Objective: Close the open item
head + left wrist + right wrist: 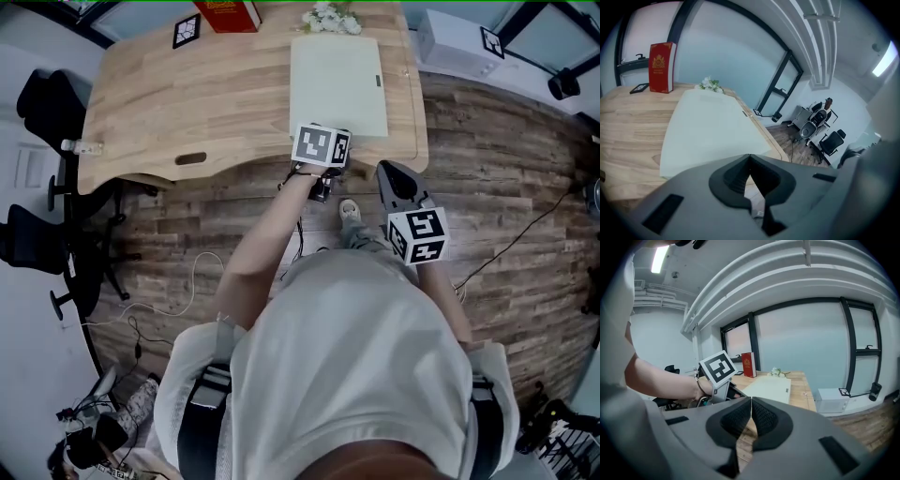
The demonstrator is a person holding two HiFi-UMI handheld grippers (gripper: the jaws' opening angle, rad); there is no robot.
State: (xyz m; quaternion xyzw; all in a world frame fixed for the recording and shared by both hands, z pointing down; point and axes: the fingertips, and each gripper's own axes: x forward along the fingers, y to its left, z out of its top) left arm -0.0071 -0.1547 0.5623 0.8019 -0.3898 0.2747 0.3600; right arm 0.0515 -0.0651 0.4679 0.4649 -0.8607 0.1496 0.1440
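Bare left forearm (267,239) stretched forward, left gripper (750,158) at its end with jaws pressed together and empty, right gripper (751,400) nearer the body, jaws likewise together, empty.

Red book (228,14) — top beyond the upper edge

White tee (356,356), black harness straps (200,422) — short-sleeved

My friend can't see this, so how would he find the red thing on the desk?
Find the wooden desk, then look along its far edge. The red book stands upright there, between a black-and-white marker card and some white flowers. It is the only red thing, with a gold emblem.
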